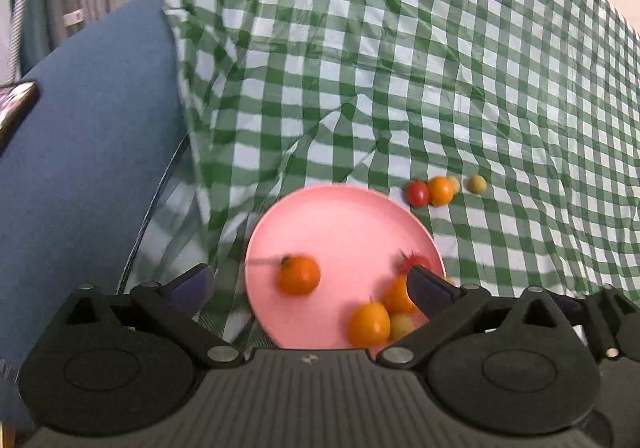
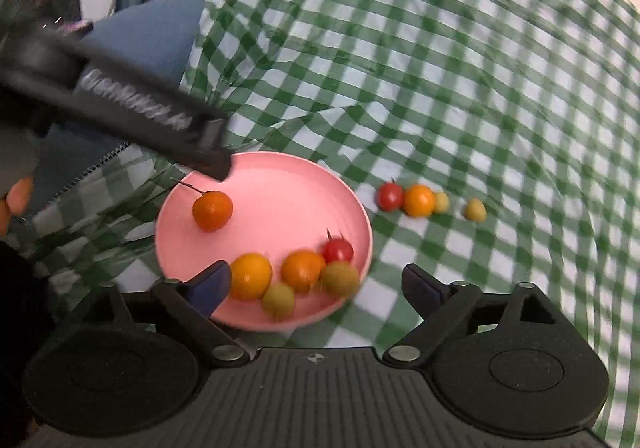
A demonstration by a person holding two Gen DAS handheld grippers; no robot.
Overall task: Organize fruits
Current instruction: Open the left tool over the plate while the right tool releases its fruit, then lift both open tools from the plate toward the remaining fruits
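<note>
A pink plate (image 1: 352, 219) (image 2: 280, 183) lies on the green checked cloth. It holds several small tomatoes: an orange one with a stem (image 1: 299, 275) (image 2: 212, 210) alone on its left, and a cluster of orange, red and green ones (image 2: 304, 272) at its near edge. My left gripper (image 1: 308, 280) is open and empty above the plate. My right gripper (image 2: 316, 284) is open and empty over the plate's near edge. On the cloth right of the plate lie a red tomato (image 1: 417, 193) (image 2: 390, 196), an orange one (image 1: 440, 190) (image 2: 418, 200) and green ones (image 1: 477, 184) (image 2: 475, 210).
The left gripper's black finger (image 2: 132, 111) reaches in over the plate's far left rim in the right wrist view. A blue cushion (image 1: 80, 167) lies left of the cloth. The checked cloth (image 1: 440, 67) rises wrinkled behind the plate.
</note>
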